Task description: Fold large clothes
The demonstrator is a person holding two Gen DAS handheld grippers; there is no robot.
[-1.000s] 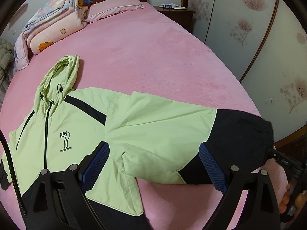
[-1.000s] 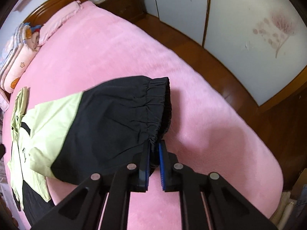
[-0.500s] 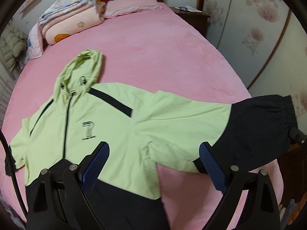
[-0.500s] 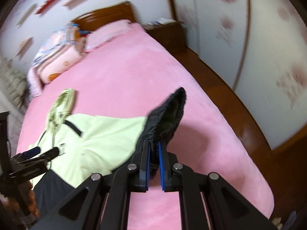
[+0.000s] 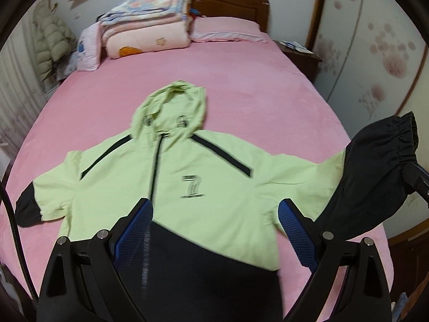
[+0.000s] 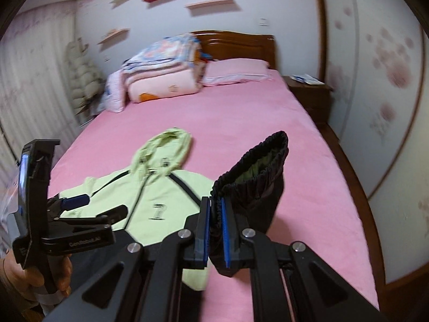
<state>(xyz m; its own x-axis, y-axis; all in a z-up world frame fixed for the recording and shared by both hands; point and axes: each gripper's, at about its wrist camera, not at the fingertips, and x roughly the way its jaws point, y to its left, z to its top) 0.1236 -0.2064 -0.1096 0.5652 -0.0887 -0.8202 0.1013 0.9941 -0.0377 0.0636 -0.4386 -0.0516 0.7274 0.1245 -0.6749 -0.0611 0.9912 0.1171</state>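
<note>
A lime-green hooded jacket [image 5: 203, 187] with black trim and a "7" on the chest lies front-up on the pink bed [image 5: 241, 86]; it also shows in the right wrist view [image 6: 161, 196]. My right gripper [image 6: 215, 222] is shut on the black elastic cuff [image 6: 252, 182] of the jacket's right-hand sleeve and holds it lifted off the bed; that raised sleeve [image 5: 375, 177] shows at the right of the left wrist view. My left gripper [image 5: 214, 230] is open and empty above the jacket's black hem, and appears at the left of the right wrist view [image 6: 80, 209].
Folded quilts [image 5: 144, 32] and a pink pillow [image 5: 225, 30] sit by the wooden headboard [image 5: 230, 2]. A nightstand [image 6: 308, 94] stands right of the bed. A wardrobe wall [image 5: 375, 61] runs along the right side. A puffy coat [image 5: 51, 43] hangs at left.
My right gripper has lifted the black cuff higher and swung toward the headboard. My left gripper has moved left over the jacket's middle, still open.
</note>
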